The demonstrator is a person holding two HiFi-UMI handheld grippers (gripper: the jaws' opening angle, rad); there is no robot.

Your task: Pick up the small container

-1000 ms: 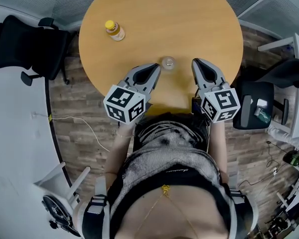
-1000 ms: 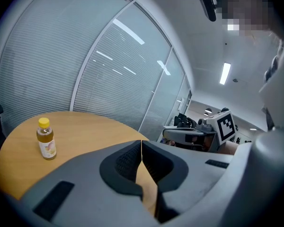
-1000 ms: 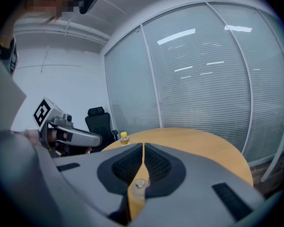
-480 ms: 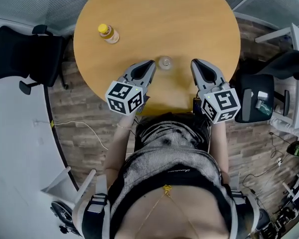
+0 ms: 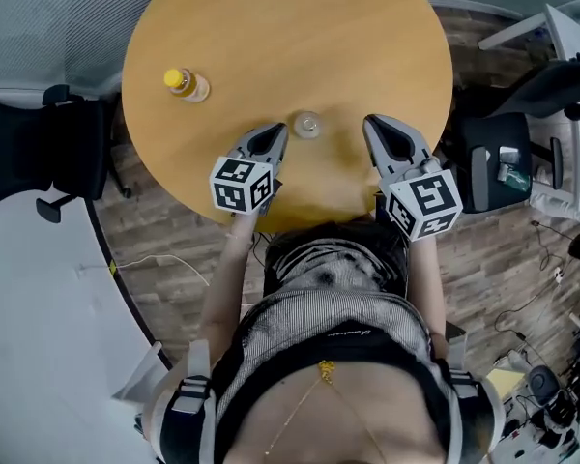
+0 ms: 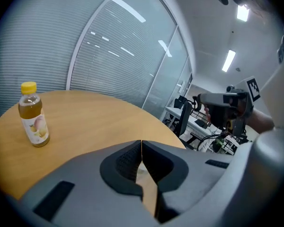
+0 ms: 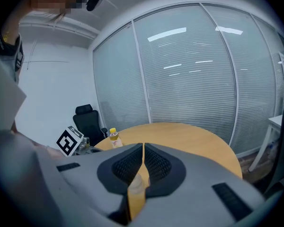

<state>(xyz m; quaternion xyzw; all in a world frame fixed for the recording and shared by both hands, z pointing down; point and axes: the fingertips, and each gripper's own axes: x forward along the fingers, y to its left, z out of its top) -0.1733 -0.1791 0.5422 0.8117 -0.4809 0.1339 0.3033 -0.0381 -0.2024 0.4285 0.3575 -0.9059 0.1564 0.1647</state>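
The small clear container (image 5: 306,124) stands on the round wooden table (image 5: 367,37) near its front edge, between my two grippers and touching neither. My left gripper (image 5: 274,131) lies just left of it, jaws shut and empty. My right gripper (image 5: 375,122) is further off on the container's right, jaws also shut with nothing in them. In the left gripper view the jaw tips meet (image 6: 141,142), and a pale bit of the container (image 6: 143,168) shows through the gap below them. The right gripper view shows the same: tips together (image 7: 143,145), the container (image 7: 136,183) behind the gap.
A yellow-capped drink bottle (image 5: 186,84) stands upright at the table's left side, also seen as the bottle (image 6: 33,117) in the left gripper view. Black office chairs stand left (image 5: 39,153) and right (image 5: 493,167) of the table. A white cable (image 5: 164,259) lies on the wood floor.
My left gripper has sunk toward the tabletop beside the container, its marker cube smaller in view. The right gripper has barely moved. Both stayed shut.
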